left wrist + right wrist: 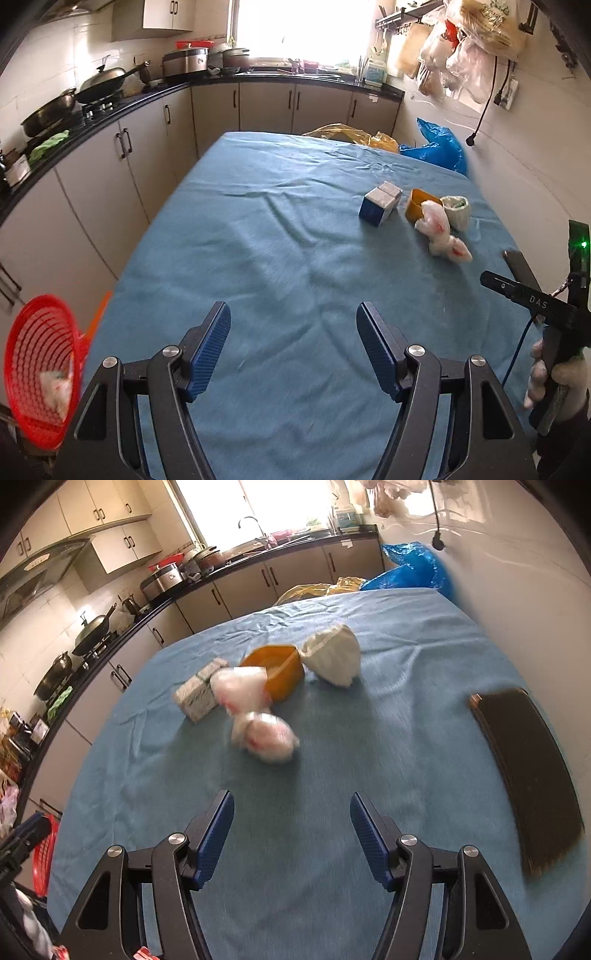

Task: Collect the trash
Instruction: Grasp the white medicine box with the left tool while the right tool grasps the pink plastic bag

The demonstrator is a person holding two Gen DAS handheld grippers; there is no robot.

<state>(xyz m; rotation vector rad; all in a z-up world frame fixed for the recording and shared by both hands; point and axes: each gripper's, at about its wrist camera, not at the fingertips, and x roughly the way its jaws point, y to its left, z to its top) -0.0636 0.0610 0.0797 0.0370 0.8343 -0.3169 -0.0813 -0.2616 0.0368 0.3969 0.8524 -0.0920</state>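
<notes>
A blue cloth (369, 738) covers the table. The red basket (40, 373) hangs off its edge at the left claw's (293, 350) nine o'clock, one wad inside. Both claws gape empty. Crumpled wrappers (264, 734) lie at the right claw's (291, 840) twelve, nothing between; box (199, 698), orange tub (284, 675) and white cup (334, 659) crowd behind.

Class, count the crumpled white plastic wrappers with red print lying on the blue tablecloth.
2. One wrapper leans against the orange tub; the other wrapper lies nearer the camera. More may be hidden behind them.
</notes>
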